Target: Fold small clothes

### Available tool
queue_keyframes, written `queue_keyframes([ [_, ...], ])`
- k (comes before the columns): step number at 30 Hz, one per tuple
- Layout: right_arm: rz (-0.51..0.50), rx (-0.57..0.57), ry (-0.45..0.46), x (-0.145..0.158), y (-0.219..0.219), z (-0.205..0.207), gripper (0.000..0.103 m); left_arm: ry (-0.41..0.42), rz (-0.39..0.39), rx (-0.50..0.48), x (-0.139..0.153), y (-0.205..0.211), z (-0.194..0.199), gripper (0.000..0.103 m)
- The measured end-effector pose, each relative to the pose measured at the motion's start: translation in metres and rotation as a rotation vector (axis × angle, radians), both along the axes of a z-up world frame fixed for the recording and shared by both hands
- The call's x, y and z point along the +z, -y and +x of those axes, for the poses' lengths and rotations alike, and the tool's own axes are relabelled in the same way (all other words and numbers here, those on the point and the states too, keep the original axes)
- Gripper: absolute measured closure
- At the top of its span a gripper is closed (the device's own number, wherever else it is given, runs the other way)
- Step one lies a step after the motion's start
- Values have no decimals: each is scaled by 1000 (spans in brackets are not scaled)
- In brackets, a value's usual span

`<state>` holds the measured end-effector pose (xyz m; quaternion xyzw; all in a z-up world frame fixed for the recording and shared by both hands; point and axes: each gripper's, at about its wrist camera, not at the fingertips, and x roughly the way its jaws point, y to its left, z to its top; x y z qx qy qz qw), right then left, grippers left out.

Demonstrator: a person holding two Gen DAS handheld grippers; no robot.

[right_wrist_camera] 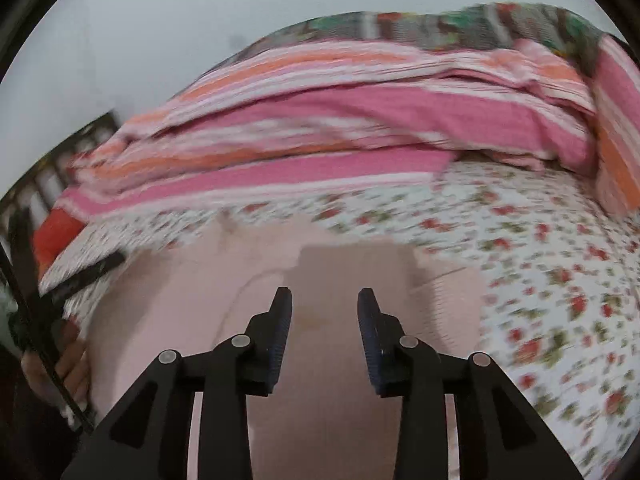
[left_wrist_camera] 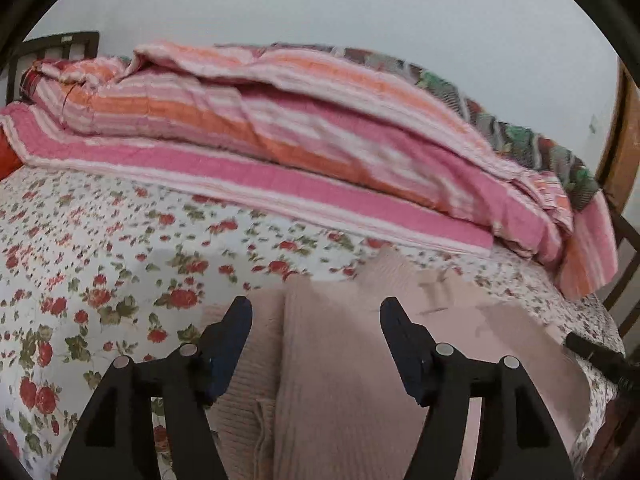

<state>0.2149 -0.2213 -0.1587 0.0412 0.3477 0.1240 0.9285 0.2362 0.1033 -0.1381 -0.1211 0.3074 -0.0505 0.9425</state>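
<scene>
Pink sweater (left_wrist_camera: 340,360) lies on bed (left_wrist_camera: 100,260) directly under my left gripper (left_wrist_camera: 316,312), fingers spread, empty; right gripper (right_wrist_camera: 325,300) half-spread, empty, over its other end.

A pale pink knit sweater (left_wrist_camera: 332,360) lies partly folded, spread beneath and between the open jaws.

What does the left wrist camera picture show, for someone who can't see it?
An open left gripper hangs over a pale pink sweater lying on a flowery bedsheet. Behind it sits a pink and orange striped blanket.
</scene>
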Motion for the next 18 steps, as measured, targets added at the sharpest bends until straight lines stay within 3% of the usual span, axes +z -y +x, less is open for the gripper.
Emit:
queue_keyframes([
  [4,-156,12,-24,-32,-31,-7,70,-41,43,-24,-9,8,3,38],
  [6,-195,-6,26,-38,-29,-17,70,-79,77,-31,-16,12,5,38],
  [9,-218,-79,32,-31,-14,-24,70,-97,112,-40,-22,12,4,38],
  [13,-214,-151,23,-30,11,-25,91,-81,100,-43,-19,9,-2,38],
  [15,-193,-151,11,-34,17,-27,91,-70,84,-40,-18,7,-4,38],
  [18,-246,-155,30,-40,10,-29,91,-110,101,-29,-26,7,1,38],
])
